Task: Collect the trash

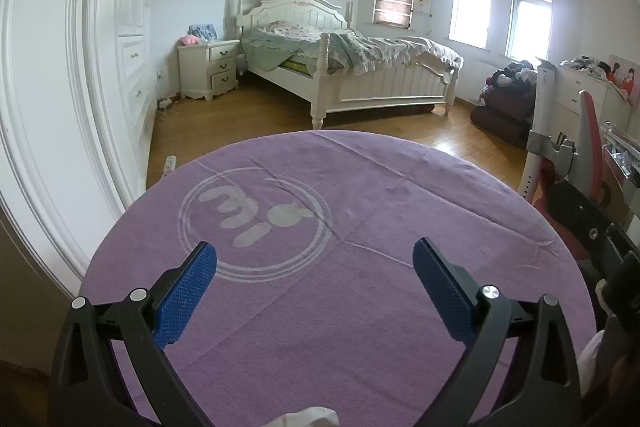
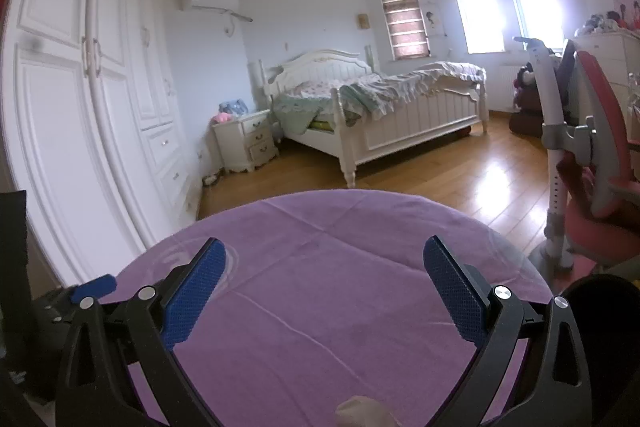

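Observation:
My left gripper (image 1: pixel 316 253) is open and empty, held above a round table with a purple cloth (image 1: pixel 360 187). A scrap of white crumpled material (image 1: pixel 310 419) shows at the bottom edge under the gripper. My right gripper (image 2: pixel 324 253) is open and empty above the same purple cloth (image 2: pixel 340 227). A pale crumpled lump (image 2: pixel 362 413) lies at the bottom edge below it. A dark rounded object (image 2: pixel 600 327) sits at the right of the table; I cannot tell what it is. The other gripper (image 2: pixel 80 303) shows at the left in the right wrist view.
A white wardrobe (image 1: pixel 80 67) runs along the left wall. A white bed (image 1: pixel 360 67) and nightstand (image 1: pixel 208 69) stand beyond the table on a wooden floor (image 1: pixel 260 115). A red and grey chair (image 2: pixel 592 155) stands at the right.

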The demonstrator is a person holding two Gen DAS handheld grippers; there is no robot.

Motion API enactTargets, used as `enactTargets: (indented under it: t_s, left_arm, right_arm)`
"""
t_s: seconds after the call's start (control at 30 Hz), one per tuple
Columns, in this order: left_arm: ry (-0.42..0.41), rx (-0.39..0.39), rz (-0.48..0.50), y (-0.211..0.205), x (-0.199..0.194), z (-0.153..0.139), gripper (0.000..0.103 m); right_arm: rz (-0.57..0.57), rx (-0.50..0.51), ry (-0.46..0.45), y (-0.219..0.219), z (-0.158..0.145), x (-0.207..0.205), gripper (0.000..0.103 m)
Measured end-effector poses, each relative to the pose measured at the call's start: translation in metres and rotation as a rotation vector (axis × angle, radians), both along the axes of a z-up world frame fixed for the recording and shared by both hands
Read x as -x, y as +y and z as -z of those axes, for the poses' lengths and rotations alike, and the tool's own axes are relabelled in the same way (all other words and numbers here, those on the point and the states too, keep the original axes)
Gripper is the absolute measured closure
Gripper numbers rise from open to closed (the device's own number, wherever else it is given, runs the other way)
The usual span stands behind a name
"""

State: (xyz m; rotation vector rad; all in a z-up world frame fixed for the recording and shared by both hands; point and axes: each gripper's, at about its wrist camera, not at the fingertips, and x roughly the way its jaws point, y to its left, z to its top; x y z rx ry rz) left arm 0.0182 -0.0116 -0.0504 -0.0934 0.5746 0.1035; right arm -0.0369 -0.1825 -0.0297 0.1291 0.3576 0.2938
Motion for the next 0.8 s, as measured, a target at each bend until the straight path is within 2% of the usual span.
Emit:
enactTargets:
  t_s: [0.8]
  left_arm:
    - [-0.001,-0.002,-0.003,0.0009,0.0002,-0.0005,0.005]
  right_arm:
    - [-0.002,-0.006,0.002,-0.0003,-0.0001,0.0000,0.005]
